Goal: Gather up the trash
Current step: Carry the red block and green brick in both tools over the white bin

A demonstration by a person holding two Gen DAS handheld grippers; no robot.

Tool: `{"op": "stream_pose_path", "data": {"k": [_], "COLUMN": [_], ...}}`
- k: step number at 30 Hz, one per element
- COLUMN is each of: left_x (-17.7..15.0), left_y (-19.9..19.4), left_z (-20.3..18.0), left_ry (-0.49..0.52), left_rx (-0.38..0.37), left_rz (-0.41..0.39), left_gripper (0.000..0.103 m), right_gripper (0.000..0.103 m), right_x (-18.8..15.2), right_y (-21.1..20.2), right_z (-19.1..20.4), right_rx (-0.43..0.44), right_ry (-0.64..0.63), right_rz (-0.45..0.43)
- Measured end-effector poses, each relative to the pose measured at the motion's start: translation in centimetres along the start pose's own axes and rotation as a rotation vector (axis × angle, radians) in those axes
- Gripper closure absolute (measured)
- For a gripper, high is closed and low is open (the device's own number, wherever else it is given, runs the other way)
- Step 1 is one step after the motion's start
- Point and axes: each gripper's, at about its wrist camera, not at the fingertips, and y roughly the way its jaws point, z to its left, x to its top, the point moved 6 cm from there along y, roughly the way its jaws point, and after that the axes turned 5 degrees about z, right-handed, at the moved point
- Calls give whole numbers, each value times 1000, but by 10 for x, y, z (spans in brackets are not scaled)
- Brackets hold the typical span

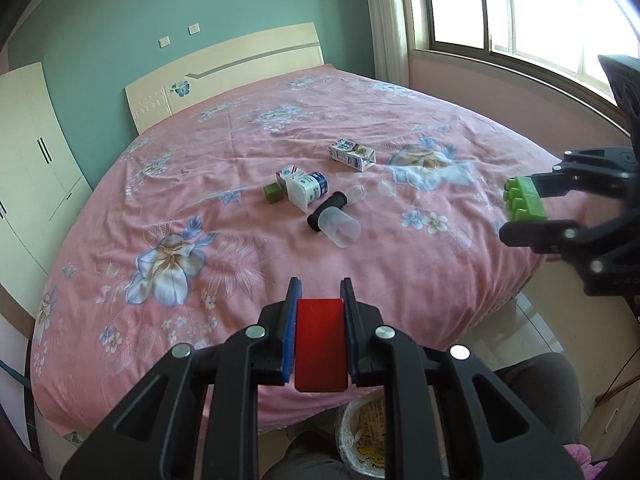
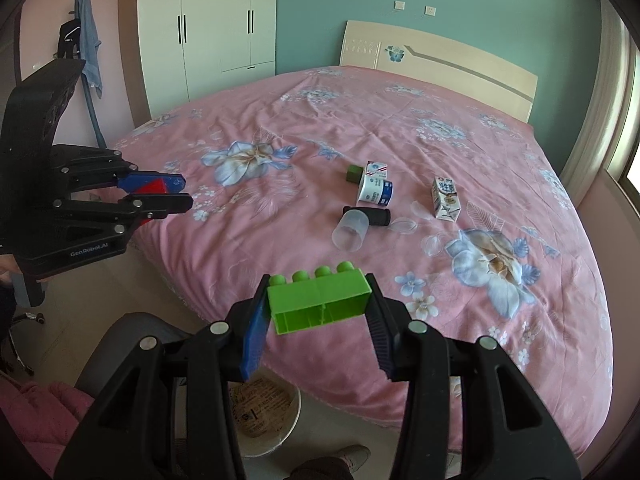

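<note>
My left gripper (image 1: 320,312) is squeezing a red block (image 1: 321,344). The block sits right between the two blue pads (image 1: 289,332), and both pads press flat on its sides. It fills the whole gap, and its far end stops a little short of the fingertips. From the other camera I see this gripper (image 2: 176,192) off to the side, with the red block (image 2: 154,187) tucked between its fingers.

My right gripper (image 2: 318,292) is squeezing a green brick (image 2: 320,298) with round bumps on top. The brick lies sideways across the gap, one end against each pad. It is tilted a bit, and its open hollow side faces the camera. In the left camera I see the same brick (image 1: 525,199) held in that gripper (image 1: 516,208) out over the edge of the bed.

Both grippers hang above the near edge of the bed (image 1: 280,140), which has a pink flowery cover.

The rest of the trash is lying in the middle of the bed, well away from my fingers. There is a small milk carton (image 2: 446,198), a white cup with blue print (image 2: 374,191), a little dark green cube (image 2: 353,173), a black tube (image 2: 374,216) and a clear plastic cup (image 2: 350,232) on its side, touching the tube.

Down on the floor below my grippers is a bin (image 2: 268,412) with a printed bag inside.
</note>
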Motion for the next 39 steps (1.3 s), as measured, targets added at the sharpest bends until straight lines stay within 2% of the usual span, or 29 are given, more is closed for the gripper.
{"op": "stream_pose_path", "data": {"k": [7, 21, 32, 39], "left_x": [-49, -139, -213, -258], "left_y": [32, 108, 184, 230], "left_z": [-19, -45, -67, -75], "left_ry": [19, -8, -64, -136], "left_rx": [-27, -108, -195, -247], "left_rz": [99, 303, 506, 645], "left_gripper": [81, 81, 81, 81], "right_gripper": [57, 57, 57, 57], "right_x": [-44, -135, -217, -257], "right_y": [30, 113, 200, 247], "right_z": [24, 60, 99, 115], "right_rx": [58, 159, 238, 276], "right_ry": [17, 65, 94, 166], "right_rz": [85, 263, 486, 604]}}
